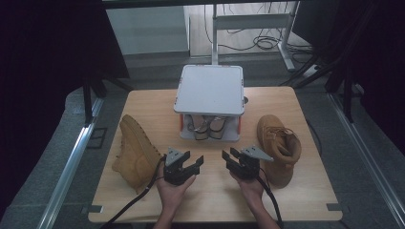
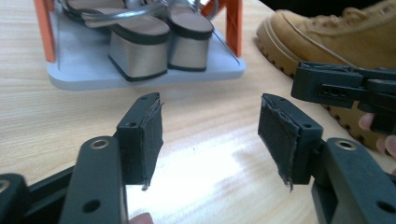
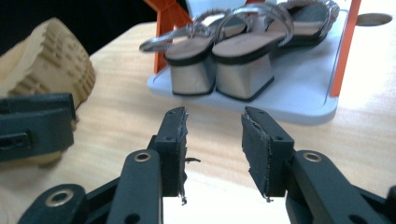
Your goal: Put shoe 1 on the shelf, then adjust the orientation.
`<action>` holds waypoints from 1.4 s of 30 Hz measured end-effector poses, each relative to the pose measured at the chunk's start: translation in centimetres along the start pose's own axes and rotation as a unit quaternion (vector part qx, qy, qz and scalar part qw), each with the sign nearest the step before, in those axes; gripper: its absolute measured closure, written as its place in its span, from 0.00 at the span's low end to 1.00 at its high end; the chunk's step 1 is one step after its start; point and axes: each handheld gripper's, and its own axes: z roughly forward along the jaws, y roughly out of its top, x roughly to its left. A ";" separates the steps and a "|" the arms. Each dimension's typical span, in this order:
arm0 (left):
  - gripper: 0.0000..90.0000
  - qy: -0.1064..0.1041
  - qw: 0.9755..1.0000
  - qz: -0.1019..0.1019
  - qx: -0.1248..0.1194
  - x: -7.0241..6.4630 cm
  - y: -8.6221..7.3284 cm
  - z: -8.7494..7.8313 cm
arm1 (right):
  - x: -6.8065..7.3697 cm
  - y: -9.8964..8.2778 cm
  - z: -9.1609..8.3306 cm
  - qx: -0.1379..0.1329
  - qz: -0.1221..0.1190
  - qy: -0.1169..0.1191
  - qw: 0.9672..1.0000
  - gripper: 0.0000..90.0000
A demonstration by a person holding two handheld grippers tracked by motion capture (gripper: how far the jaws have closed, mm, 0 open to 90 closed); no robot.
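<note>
Tan suede boots, two: one [image 1: 135, 153] lying left, one [image 1: 278, 147] upright right on the bench [image 1: 215, 200]. Two silver block-heel sandals [image 1: 206, 127] sit on the rack's [image 1: 210, 89] lower shelf. Left gripper [image 1: 190, 167] and right gripper [image 1: 232, 160] both released, empty, near the rack.

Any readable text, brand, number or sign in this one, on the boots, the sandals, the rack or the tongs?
None: no legible word, number or logo stands on the tan boots, the block-heel sandals, the grey shoe rack, the table or either pair of tongs.
</note>
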 end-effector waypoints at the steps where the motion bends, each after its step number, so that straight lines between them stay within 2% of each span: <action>1: 0.43 0.000 1.000 0.004 0.002 0.1 0.0 -0.1 | 0.0 -0.1 -0.2 0.004 -0.002 0.001 1.000 0.65; 4: 0.41 -0.006 1.000 0.007 0.006 0.3 0.2 -0.5 | -0.1 -0.4 -0.8 0.007 -0.010 0.001 1.000 0.63; 11: 0.35 -0.008 1.000 0.014 0.008 0.6 1.3 -2.1 | -0.4 -0.6 -1.6 0.006 -0.010 0.001 1.000 0.61; 12: 0.35 -0.004 1.000 0.022 0.007 0.6 1.5 -2.5 | -0.4 -0.5 -1.7 0.006 -0.010 0.002 1.000 0.61; 14: 0.35 0.020 0.998 0.052 0.006 0.6 2.0 -3.2 | -0.4 -0.5 -1.9 0.004 -0.012 0.003 1.000 0.61; 18: 0.37 0.023 0.998 0.056 -0.010 1.4 3.2 -5.1 | -0.4 -0.7 -2.0 0.005 -0.012 0.000 1.000 0.61; 21: 0.40 0.017 0.998 0.053 -0.022 2.0 3.7 -6.5 | -0.4 -0.8 -2.1 0.006 -0.018 -0.005 1.000 0.61; 26: 0.50 0.020 0.998 0.053 -0.033 2.9 3.8 -8.2 | -0.4 -0.9 -2.2 0.007 -0.016 -0.008 1.000 0.61; 28: 0.59 0.020 0.998 0.053 -0.033 3.4 3.6 -8.8 | -0.6 -0.8 -2.4 0.004 -0.015 -0.010 1.000 0.61; 29: 0.67 0.020 0.998 0.058 -0.033 3.6 3.6 -9.2 | -0.7 -0.7 -2.5 0.002 -0.015 -0.011 1.000 0.61; 31: 0.75 0.028 0.997 0.069 -0.033 4.1 3.4 -10.0 | -0.9 -0.5 -2.8 -0.002 -0.011 -0.013 1.000 0.61; 34: 0.83 0.037 0.997 0.060 -0.038 5.4 3.1 -11.5 | -1.1 -0.3 -3.0 -0.008 -0.005 -0.015 1.000 0.61; 36: 0.88 0.048 0.997 0.053 -0.041 6.4 2.8 -12.5 | -1.1 -0.3 -3.1 -0.007 -0.005 -0.015 1.000 0.61; 38: 0.93 0.073 0.995 0.054 -0.047 7.3 2.3 -13.7 | -1.1 -0.3 -3.0 -0.007 -0.005 -0.016 1.000 0.61; 42: 0.96 0.090 0.993 0.042 -0.056 9.0 1.1 -15.8 | -1.0 -0.3 -2.9 -0.007 -0.005 -0.017 1.000 0.61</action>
